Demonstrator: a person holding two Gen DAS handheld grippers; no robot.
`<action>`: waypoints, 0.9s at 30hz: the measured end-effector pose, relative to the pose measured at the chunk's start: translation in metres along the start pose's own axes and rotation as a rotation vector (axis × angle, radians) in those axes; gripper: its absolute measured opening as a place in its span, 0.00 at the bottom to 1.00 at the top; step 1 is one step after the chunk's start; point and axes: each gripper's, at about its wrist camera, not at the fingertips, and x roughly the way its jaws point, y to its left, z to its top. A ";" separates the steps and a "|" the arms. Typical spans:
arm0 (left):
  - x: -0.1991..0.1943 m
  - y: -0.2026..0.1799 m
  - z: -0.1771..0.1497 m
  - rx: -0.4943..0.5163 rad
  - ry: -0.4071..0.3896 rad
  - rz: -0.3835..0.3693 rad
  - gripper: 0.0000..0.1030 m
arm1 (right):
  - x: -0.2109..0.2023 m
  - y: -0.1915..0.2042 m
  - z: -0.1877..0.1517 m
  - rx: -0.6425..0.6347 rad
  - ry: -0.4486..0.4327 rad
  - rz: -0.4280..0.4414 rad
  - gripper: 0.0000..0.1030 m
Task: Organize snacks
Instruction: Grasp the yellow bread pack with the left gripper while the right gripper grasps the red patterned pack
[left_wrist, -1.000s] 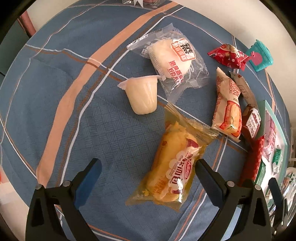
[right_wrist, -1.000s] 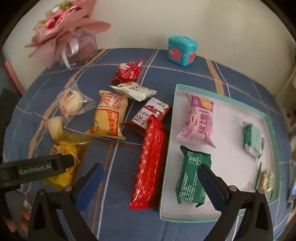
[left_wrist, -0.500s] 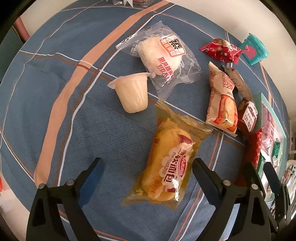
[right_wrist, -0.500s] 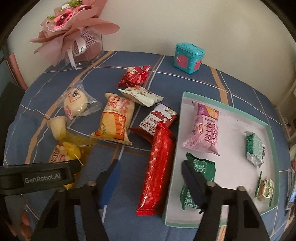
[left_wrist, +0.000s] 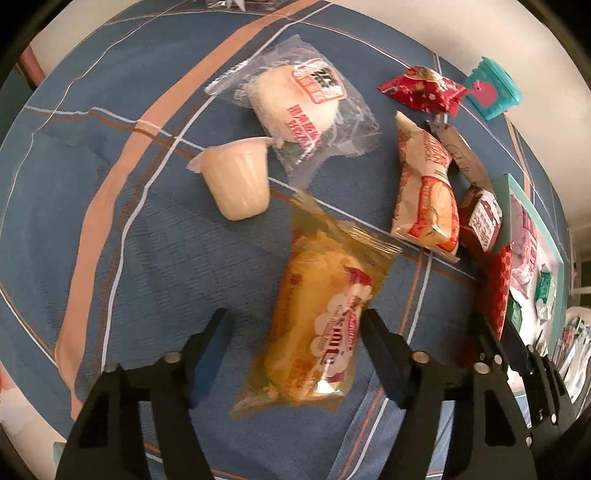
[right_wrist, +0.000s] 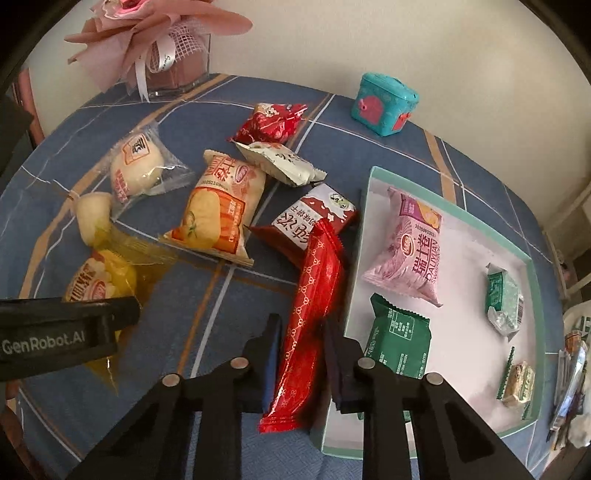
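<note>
right gripper (right_wrist: 301, 354) jaws were closing on long red pack (right_wrist: 312, 325), lower middle, beside tray (right_wrist: 532, 280); slick wrapper might've slipped. left gripper (left_wrist: 295, 350) closing round yellow cake bag (left_wrist: 321, 325), lower centre; could've crushed it.

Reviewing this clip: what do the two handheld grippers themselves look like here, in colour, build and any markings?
Both are matte black plastic. The left gripper and the right gripper each have two angular, tapering fingers with dark blue pads on the inner faces and round silver screw heads at the joints. In the right wrist view the left gripper's side carries white "GenRobot.AI" lettering. No cables or sleeves show.
</note>
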 end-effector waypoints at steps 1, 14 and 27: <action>0.000 -0.003 0.000 0.007 -0.001 -0.002 0.62 | 0.000 -0.002 0.000 0.007 0.001 0.002 0.21; -0.016 -0.007 0.007 0.013 -0.037 -0.030 0.42 | -0.009 -0.027 0.000 0.138 -0.002 0.090 0.11; -0.062 -0.004 0.012 0.014 -0.134 -0.071 0.40 | -0.036 -0.042 0.003 0.217 -0.065 0.207 0.10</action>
